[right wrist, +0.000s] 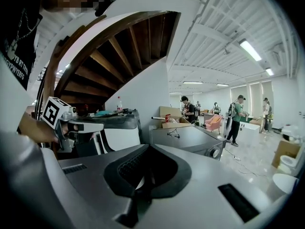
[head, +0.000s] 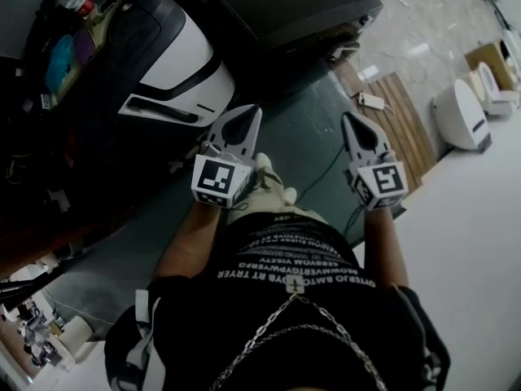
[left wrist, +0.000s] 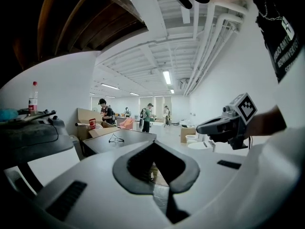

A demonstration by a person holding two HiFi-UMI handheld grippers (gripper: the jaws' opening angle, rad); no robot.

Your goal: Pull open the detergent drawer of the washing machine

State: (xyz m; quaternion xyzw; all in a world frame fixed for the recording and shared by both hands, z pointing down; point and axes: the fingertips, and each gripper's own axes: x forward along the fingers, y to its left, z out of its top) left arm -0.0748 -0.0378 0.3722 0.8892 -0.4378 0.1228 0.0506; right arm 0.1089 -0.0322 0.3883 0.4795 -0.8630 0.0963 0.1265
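Note:
The washing machine (head: 285, 6) is a dark grey box at the top of the head view; in the right gripper view it stands ahead with a round knob on its front (right wrist: 214, 152). I cannot make out its detergent drawer. My left gripper (head: 254, 114) and right gripper (head: 348, 119) are held side by side in front of my body, both shut and empty, pointing toward the machine and well short of it. From the left gripper view, its shut jaws (left wrist: 155, 146) aim at the machine's top (left wrist: 119, 140), where a pair of glasses lies.
A white-and-black appliance (head: 175, 63) stands to the left, with a bottle (left wrist: 33, 99) and clutter on top. A wooden pallet (head: 403, 125) and white toilets (head: 460, 116) sit to the right. A cable (head: 326, 177) crosses the floor. A staircase (right wrist: 109, 56) rises overhead, and people (right wrist: 236, 116) stand far off.

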